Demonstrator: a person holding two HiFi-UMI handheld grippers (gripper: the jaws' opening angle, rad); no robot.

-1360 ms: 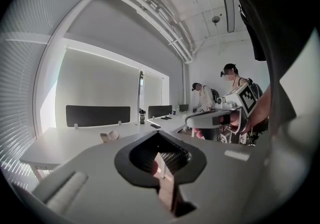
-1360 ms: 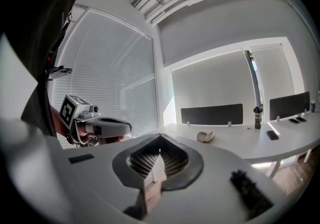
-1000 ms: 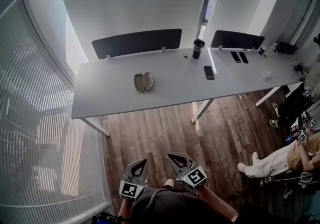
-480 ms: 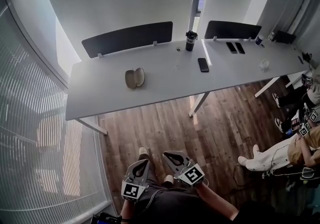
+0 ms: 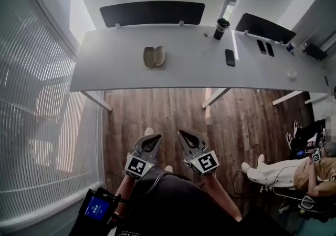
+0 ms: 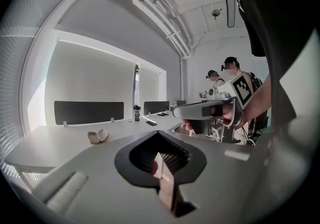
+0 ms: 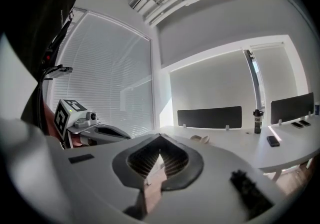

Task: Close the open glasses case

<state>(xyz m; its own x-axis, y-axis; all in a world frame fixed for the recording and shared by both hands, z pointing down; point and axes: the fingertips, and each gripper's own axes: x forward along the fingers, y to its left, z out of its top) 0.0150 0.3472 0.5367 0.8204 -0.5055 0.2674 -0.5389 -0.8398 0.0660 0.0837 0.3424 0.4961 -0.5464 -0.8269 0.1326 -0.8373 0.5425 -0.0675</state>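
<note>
Glasses case (image 5: pixel 154 56) is seen open on the far table (image 5: pixel 189 74), towards its left. Left gripper (image 5: pixel 155 137) and right gripper (image 5: pixel 180 134) are held closed and empty, well apart from it. The case should be approached squarely before its lid is folded over.

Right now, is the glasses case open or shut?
Open. The case lies on the table with its two halves spread side by side, like a clamshell.
</note>
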